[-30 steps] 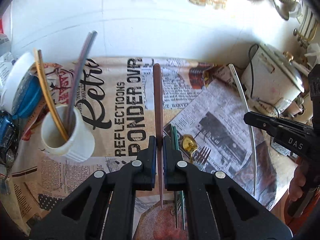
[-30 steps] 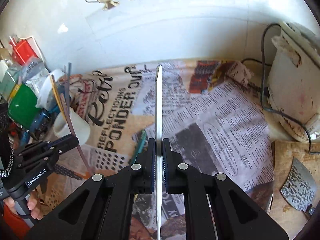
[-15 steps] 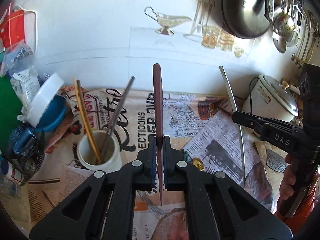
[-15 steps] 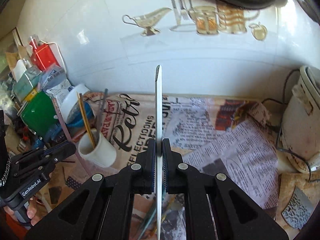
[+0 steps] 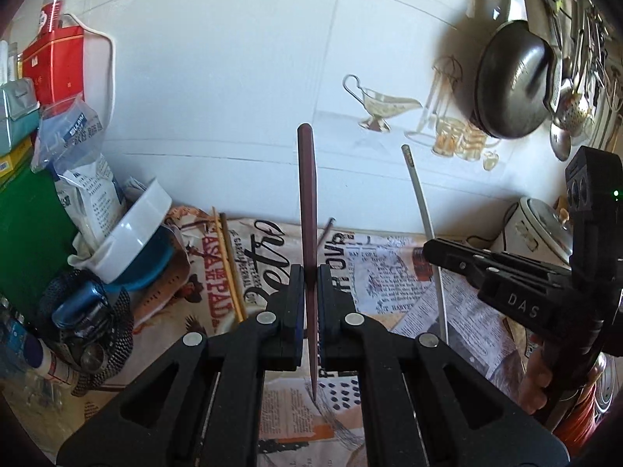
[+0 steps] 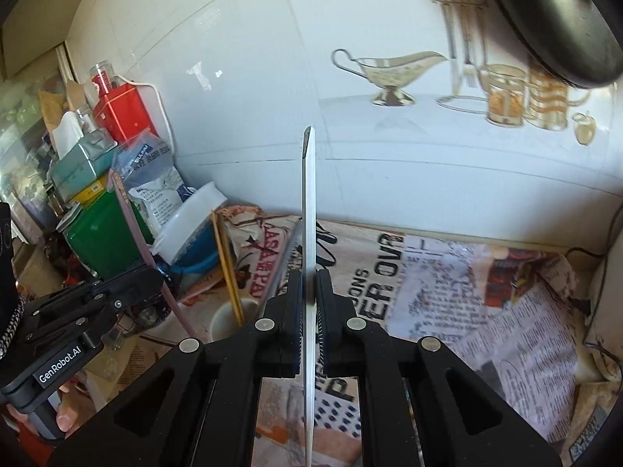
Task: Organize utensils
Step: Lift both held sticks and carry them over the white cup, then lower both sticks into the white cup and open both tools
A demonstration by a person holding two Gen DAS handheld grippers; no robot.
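Two grips I see: left gripper [image 5: 309,272] jaws clamped on a brown chopstick [image 5: 307,202], right gripper [image 6: 309,276] jaws on a silver one [image 6: 308,210]; the white cup [image 6: 229,317] sits half hidden behind my right jaws.

Bright daylight throughout, hard and slightly bluish on the tiled wall [image 5: 241,78]. Strong dark shadow thrown leftward from the hanging wok [image 5: 510,81] onto that wall. Glare on the white bowl [image 5: 128,229] and along the pale utensil's edge [image 6: 309,257] in the right view. Heavy fisheye bending: grout lines curved, black vignette in every corner. Motion smear on the wok rim [image 6: 553,19] at top right. Newspaper print [image 6: 486,311] sharp at centre, softening outward.
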